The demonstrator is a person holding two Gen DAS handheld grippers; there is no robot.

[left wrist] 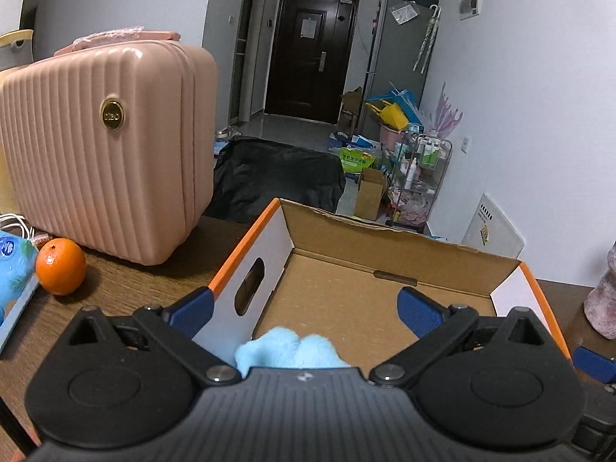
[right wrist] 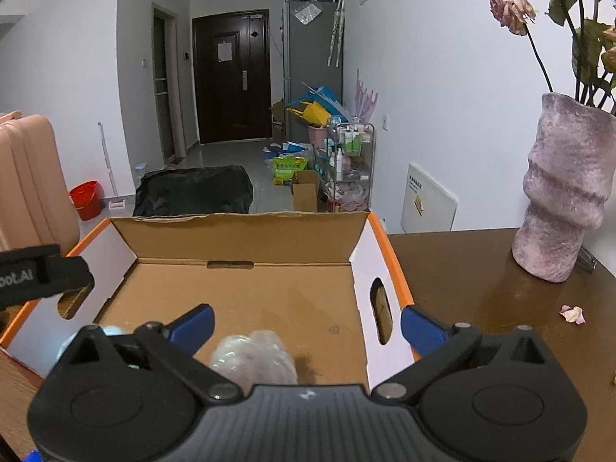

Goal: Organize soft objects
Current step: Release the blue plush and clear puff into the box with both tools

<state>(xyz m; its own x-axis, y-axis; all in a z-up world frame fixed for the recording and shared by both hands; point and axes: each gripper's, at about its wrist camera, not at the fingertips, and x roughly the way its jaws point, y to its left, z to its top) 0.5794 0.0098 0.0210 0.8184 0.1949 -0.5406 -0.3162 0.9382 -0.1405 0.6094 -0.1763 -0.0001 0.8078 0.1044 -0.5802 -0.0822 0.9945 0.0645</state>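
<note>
The left gripper [left wrist: 304, 308] has its jaws spread wide and holds nothing. A fluffy light blue soft object [left wrist: 285, 352] lies just under it, at the near edge inside the cardboard box [left wrist: 385, 254]. The right gripper [right wrist: 306, 325] is also wide open and empty. Below it a whitish soft object [right wrist: 256, 358] rests on the box floor, near the front. The box stands open on the brown wooden table [right wrist: 473, 281], with orange rims and a hand hole in each side wall. To the left of the box are an orange [left wrist: 60, 271] and, behind it, a pink ribbed case [left wrist: 107, 146]. To the right stands a purple vase [right wrist: 566, 188] with dried flowers. Farther away, on the room floor, there is a black bag [right wrist: 194, 190], and a dark door [right wrist: 231, 77] is at the back.
</note>
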